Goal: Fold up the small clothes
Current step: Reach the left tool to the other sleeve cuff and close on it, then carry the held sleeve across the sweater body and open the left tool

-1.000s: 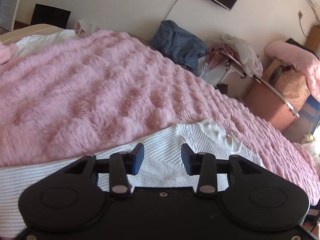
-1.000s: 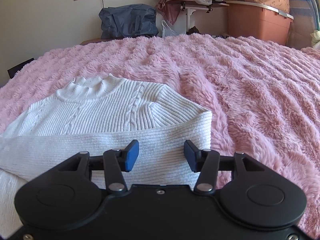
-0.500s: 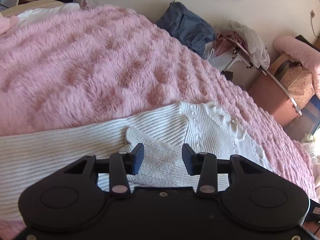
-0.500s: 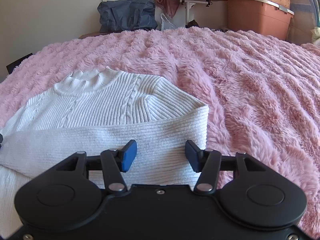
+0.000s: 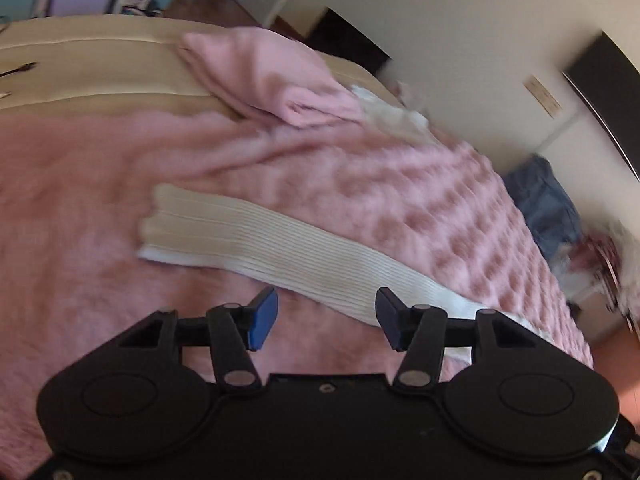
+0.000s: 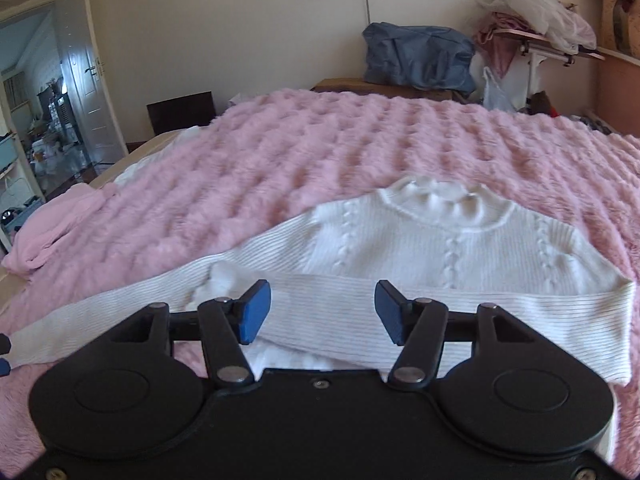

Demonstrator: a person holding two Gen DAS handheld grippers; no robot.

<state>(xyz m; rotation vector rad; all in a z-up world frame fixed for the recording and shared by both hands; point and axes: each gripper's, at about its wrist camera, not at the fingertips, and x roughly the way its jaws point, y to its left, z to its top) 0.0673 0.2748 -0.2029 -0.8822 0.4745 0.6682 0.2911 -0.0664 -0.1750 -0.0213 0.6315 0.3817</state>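
A white ribbed knit sweater (image 6: 440,248) lies flat on the pink fluffy blanket (image 6: 320,152), collar away from me, its right sleeve folded across the body. Its left sleeve (image 5: 260,240) stretches out straight over the blanket in the left wrist view, cuff at the far end. My left gripper (image 5: 326,318) is open and empty, just above the near part of that sleeve. My right gripper (image 6: 322,312) is open and empty over the folded sleeve at the sweater's lower body. The left gripper's fingertips (image 6: 4,354) show at the left edge of the right wrist view.
A folded pink garment (image 5: 272,80) and a white one (image 5: 392,112) lie at the blanket's far edge on the beige bed. A blue bag (image 6: 416,56), a cluttered side table (image 6: 536,32) and an orange bin stand beyond the bed. An open door (image 6: 92,80) is at left.
My left gripper swung left, from the sweater's body to the outstretched left sleeve. My right gripper moved left along the folded sleeve. Both stayed open.
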